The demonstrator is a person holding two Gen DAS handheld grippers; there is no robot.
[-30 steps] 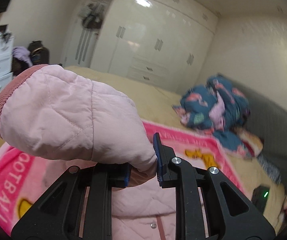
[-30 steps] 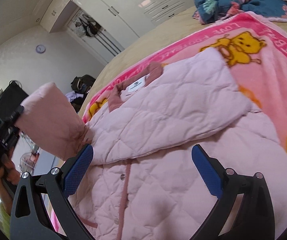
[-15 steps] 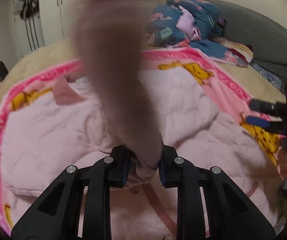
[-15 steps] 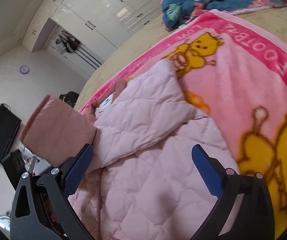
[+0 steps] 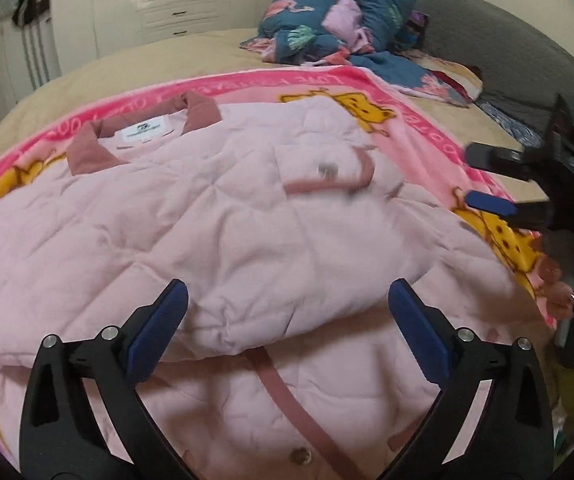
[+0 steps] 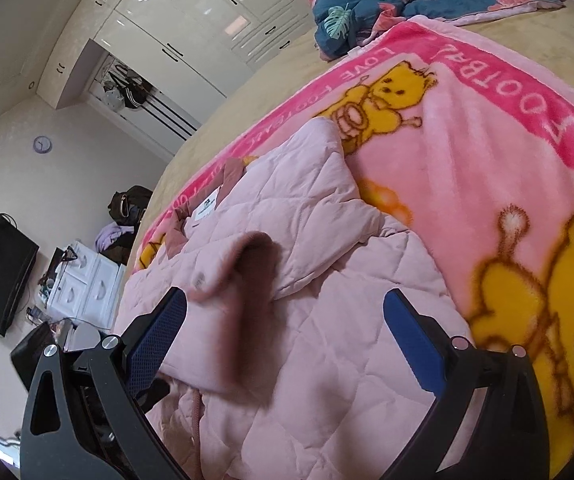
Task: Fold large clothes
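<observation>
A pale pink quilted jacket with a dusty-rose collar (image 5: 247, 216) lies spread on a bright pink fleece blanket printed with yellow bears (image 6: 487, 184), which covers a beige bed (image 5: 147, 64). One sleeve is folded across the chest, its dusty-rose ribbed cuff (image 6: 255, 280) resting near the jacket's right side. The left gripper (image 5: 287, 316) hovers at the near edge of the folded sleeve; its jaws have just been opening and stand wide, with nothing pressed between the blue pads. The right gripper (image 6: 285, 332) hangs over the jacket's right part, fingers wide and gripping nothing, with the cuff lying between them. A rumpled dark teal floral quilt (image 5: 339, 20) sits at the far end of the bed
</observation>
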